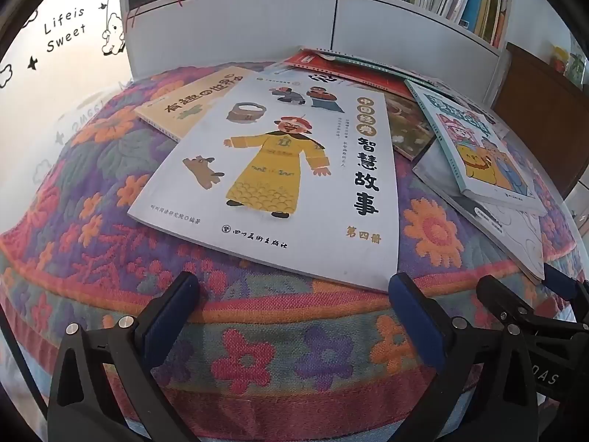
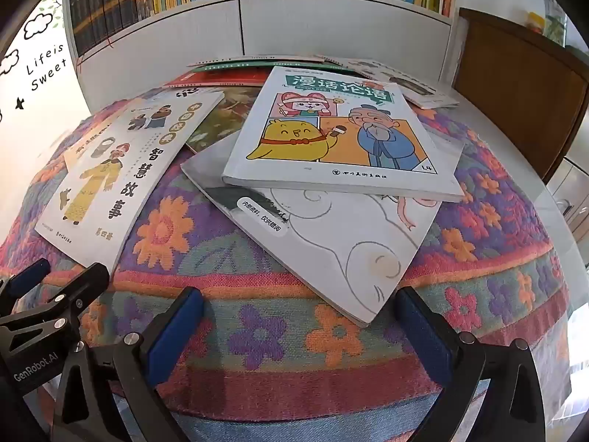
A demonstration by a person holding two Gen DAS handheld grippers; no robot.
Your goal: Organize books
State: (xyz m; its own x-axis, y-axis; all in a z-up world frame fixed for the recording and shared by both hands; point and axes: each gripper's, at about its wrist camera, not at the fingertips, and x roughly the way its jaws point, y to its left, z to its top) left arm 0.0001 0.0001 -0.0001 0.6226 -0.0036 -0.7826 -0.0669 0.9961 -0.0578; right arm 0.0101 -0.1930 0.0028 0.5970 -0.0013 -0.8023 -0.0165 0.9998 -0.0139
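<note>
White bookcase (image 2: 346,25) behind, upper shelf packed with upright books; lower doors closed. In front, flowered cloth (image 1: 257,350) over a rounded surface, carrying the loose books.

Books scattered, overlapping, none squared into a pile. Large white story book (image 1: 279,180) with yellow-robed figure lying flat, nearest the left gripper (image 1: 294,294), partly over a tan book (image 1: 191,99). Line-drawing book (image 2: 331,243) lying nearest the right gripper (image 2: 300,305), with the comic book (image 2: 338,132) resting on top, askew. Spiral-bound red and green books (image 2: 235,73) at the back, fanned out beside the bookcase.

Left gripper: released, fingers wide apart, nothing between them, just short of the story book's near edge. Right gripper: likewise released and empty, near corner of line-drawing book between the fingertips' line but ungripped.

Judged at or near the start: nothing stacked, nothing held, all books left to gather.

Dark-covered book under the centre mostly hidden; count of rear books uncertain; shelf titles unreadable.
</note>
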